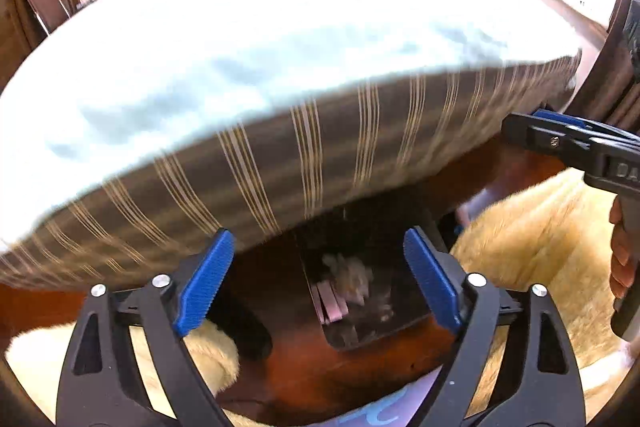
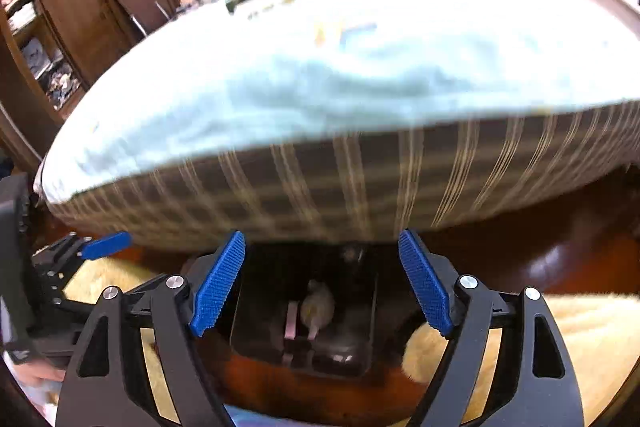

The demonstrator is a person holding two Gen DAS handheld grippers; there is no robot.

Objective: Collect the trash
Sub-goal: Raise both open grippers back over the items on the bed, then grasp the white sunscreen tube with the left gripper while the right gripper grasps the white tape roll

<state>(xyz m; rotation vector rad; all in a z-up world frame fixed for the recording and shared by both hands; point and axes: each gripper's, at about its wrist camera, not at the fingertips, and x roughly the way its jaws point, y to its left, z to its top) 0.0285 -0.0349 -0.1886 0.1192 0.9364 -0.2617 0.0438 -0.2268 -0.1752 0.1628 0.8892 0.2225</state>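
Below the bed (image 1: pixel 280 67), both grippers' fingers (image 1: pixel 206 281) (image 2: pixel 424 281) gape empty over a dark bin (image 2: pixel 360 327) holding trash (image 2: pixel 318 305).

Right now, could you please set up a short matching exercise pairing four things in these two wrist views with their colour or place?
Things:
1. fingers of the left gripper
2. bed sheet
3. bin
4. fluffy rug

Descriptions:
A. pale yellow, on the floor
B. black, below the bed's edge, trash inside
C. blue ribbed pads, spread apart
D. light blue, on top of the mattress

Pairs: 1-C, 2-D, 3-B, 4-A
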